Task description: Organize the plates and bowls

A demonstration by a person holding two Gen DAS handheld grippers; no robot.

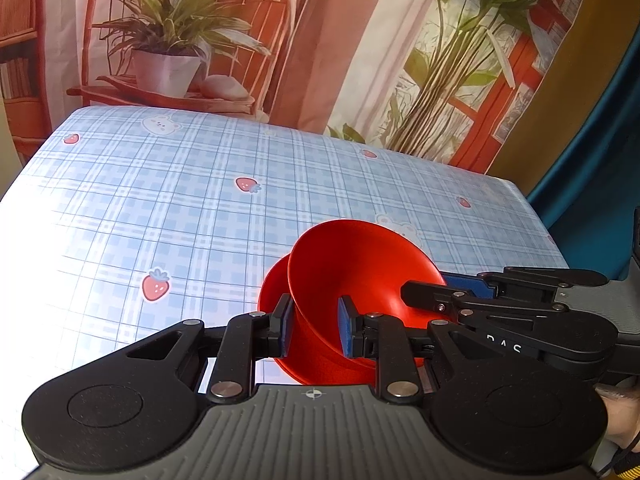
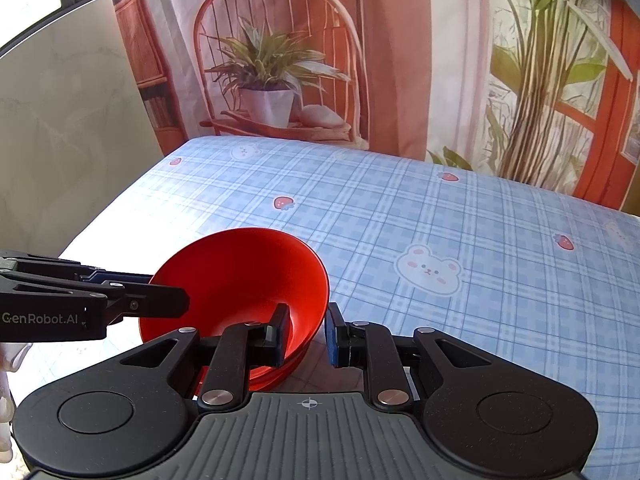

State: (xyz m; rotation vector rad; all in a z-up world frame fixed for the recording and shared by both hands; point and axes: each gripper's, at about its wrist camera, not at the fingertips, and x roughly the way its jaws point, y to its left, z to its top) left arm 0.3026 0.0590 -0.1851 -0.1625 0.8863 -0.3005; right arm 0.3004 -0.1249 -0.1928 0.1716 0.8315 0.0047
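A red bowl (image 1: pixel 360 264) hangs tilted just above the blue checked tablecloth (image 1: pixel 200 200), held from both sides. My left gripper (image 1: pixel 316 326) is shut on its near wall, one blue pad inside and one outside. The right gripper (image 1: pixel 408 292) reaches in from the right and clamps the opposite rim. In the right wrist view the same red bowl (image 2: pixel 240 272) opens upward, with my right gripper (image 2: pixel 306 334) shut across its near rim and the left gripper (image 2: pixel 184 300) biting the left rim. A second red dish (image 1: pixel 272 292) shows under the bowl; its shape is mostly hidden.
The tablecloth (image 2: pixel 460 208) carries strawberry and bear prints. Right behind the table's far edge hangs a printed backdrop (image 1: pixel 360 60) of a chair and plants. A grey panel (image 2: pixel 60 120) stands to the left and a teal curtain (image 1: pixel 600 160) to the right. A hand (image 1: pixel 618 412) holds the right gripper.
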